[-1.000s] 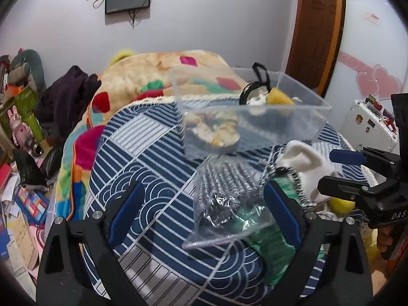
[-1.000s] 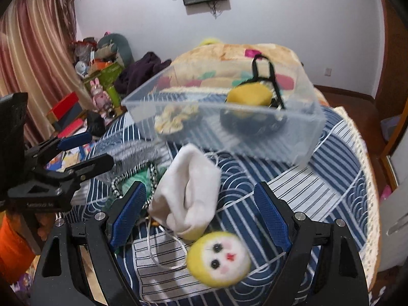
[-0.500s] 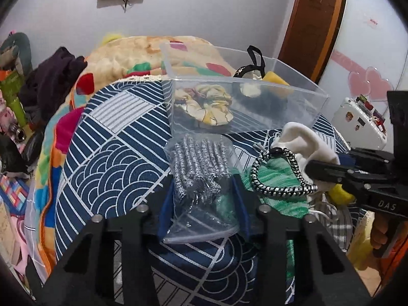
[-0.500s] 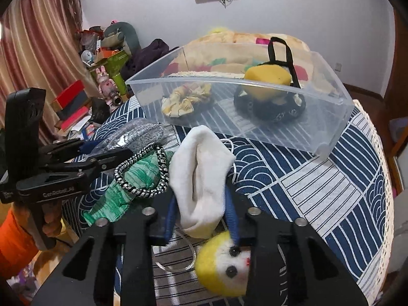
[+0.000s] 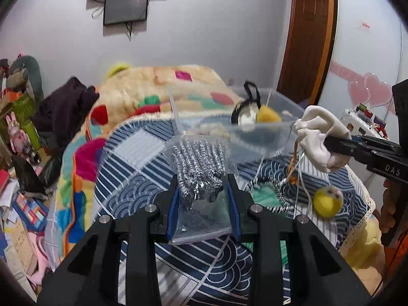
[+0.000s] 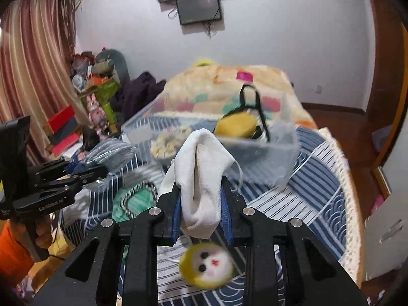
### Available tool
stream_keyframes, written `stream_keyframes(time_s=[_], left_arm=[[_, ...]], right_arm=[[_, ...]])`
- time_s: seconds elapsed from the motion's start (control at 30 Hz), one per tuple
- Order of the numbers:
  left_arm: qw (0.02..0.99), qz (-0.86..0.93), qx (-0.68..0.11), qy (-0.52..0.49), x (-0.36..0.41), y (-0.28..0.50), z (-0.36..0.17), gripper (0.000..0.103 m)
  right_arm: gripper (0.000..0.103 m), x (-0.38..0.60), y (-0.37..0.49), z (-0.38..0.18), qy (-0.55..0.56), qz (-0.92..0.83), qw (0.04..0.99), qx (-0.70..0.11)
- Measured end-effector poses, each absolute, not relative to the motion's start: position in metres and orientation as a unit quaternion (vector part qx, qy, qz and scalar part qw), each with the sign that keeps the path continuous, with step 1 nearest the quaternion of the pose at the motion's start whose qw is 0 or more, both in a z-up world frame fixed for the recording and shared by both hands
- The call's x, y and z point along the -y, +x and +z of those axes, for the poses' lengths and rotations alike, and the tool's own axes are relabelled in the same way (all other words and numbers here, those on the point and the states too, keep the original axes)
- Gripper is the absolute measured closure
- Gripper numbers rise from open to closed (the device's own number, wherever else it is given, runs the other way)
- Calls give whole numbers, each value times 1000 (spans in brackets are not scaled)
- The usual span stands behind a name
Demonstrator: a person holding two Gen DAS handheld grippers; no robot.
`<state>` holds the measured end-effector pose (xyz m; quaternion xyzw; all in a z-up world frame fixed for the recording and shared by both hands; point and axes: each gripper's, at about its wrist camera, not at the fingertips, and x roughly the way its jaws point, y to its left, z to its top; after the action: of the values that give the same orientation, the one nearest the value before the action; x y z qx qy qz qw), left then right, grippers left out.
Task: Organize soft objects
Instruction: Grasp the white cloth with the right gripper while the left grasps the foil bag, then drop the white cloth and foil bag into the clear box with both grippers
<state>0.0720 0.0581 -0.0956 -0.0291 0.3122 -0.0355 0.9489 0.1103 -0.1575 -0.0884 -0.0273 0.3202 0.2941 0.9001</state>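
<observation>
Left gripper [image 5: 202, 205] clamped on clear bag of silver scrunchies [image 5: 201, 176]. Right gripper [image 6: 201, 211] pinching white cloth pouch [image 6: 201, 176], yellow plush face [image 6: 206, 265] dangling at 6 o'clock.

Bag [image 5: 201, 176] before bin [image 5: 278, 137]; pouch [image 5: 320, 137] right; blanket [image 5: 163, 94] behind.

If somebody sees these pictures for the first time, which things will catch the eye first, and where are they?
First, the two lifted loads: the left gripper is shut on a clear bag of silver scrubbers, and the right gripper pinches a white cloth pouch, its yellow plush face dangling below. Behind them, the clear plastic bin waits on the blue patterned bedspread.
</observation>
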Motion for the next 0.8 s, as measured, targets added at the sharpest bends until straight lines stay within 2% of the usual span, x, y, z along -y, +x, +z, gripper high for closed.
stream_keyframes(time_s=[0.53, 0.8], left_arm=[[968, -32, -246, -32, -58, 101, -52, 69], [962, -37, -268, -40, -57, 142, -59, 69]], right_arm=[[79, 183, 122, -35, 6, 235, 946, -222], [79, 177, 140, -34, -6, 194, 959, -208]])
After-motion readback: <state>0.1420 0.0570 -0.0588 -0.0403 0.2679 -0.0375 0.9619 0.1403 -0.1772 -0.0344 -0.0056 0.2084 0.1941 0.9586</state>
